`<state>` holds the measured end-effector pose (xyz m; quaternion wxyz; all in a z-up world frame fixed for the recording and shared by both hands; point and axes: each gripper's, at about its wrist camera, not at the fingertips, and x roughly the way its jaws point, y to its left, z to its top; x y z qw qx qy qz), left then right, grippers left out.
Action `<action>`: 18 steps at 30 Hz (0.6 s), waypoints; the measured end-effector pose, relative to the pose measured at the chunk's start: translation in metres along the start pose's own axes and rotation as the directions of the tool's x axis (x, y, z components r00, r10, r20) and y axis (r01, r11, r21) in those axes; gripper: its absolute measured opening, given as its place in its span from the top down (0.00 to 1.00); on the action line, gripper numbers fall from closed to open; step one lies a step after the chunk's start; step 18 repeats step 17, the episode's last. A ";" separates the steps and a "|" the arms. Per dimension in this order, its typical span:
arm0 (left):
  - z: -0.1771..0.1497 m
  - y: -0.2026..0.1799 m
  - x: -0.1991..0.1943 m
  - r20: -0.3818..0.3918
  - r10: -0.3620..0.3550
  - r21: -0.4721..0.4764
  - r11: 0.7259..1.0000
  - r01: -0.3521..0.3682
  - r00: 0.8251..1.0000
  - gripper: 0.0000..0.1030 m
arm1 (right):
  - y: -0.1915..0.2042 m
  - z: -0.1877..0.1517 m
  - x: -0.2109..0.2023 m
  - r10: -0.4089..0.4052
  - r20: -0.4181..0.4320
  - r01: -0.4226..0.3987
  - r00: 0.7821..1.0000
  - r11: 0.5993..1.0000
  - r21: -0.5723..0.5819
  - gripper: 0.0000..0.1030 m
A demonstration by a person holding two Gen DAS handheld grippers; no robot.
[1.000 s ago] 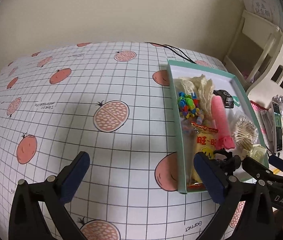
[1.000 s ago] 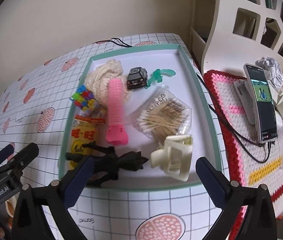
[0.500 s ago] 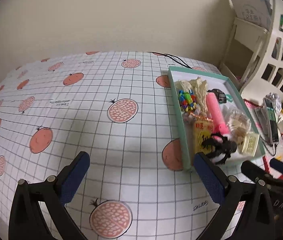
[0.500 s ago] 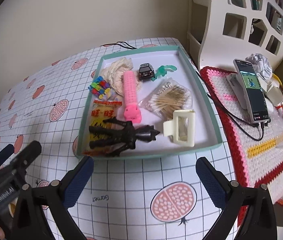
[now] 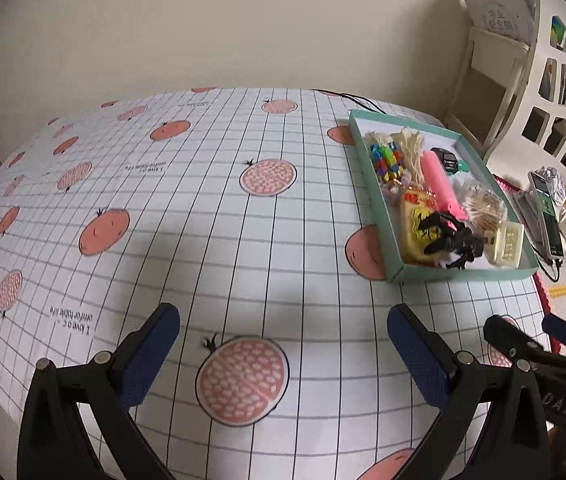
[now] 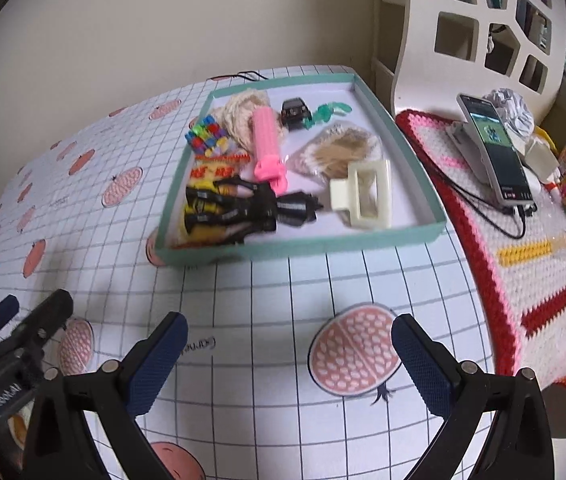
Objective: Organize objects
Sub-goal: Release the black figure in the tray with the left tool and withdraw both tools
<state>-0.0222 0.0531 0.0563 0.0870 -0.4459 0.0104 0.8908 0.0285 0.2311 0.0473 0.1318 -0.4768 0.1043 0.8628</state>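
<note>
Both my tongs hang above the tablecloth (image 5: 211, 240) with nothing between them. My left gripper (image 5: 283, 344) stands wide over a printed pomegranate, and my right gripper (image 6: 289, 350) is spread just as wide, short of the near wall of the teal tray (image 6: 303, 246). The tray sits at the far right of the table. Inside it, the black claw clip (image 6: 243, 210) lies along the near side, partly on the yellow snack packet (image 6: 207, 172). The cream hair clip (image 6: 363, 194) is just to its right. Behind are the pink roller (image 6: 267, 140), the bag of cotton swabs (image 6: 343, 150), the coloured blocks (image 6: 205, 138), what looks like a bundle of cream yarn (image 6: 239, 114), and the small black toy car (image 6: 294, 111).
</note>
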 end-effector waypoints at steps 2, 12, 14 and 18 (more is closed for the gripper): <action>-0.006 0.000 0.000 -0.008 -0.005 0.005 1.000 0.005 1.000 0.00 | 0.000 -0.008 0.002 0.001 0.000 -0.001 1.000 1.000 -0.002 0.00; -0.036 0.004 0.011 -0.061 0.007 -0.008 1.000 -0.008 0.998 0.00 | 0.002 -0.035 0.007 0.013 -0.002 -0.013 1.000 1.000 -0.001 0.00; -0.038 0.003 0.009 -0.053 0.012 -0.006 1.000 -0.012 0.999 0.00 | 0.002 -0.037 0.007 0.012 -0.003 -0.012 1.000 1.000 -0.005 0.00; -0.038 0.002 0.009 -0.049 0.008 -0.002 1.000 -0.008 0.999 0.00 | 0.003 -0.037 0.005 0.010 0.007 -0.009 1.000 1.000 -0.008 0.00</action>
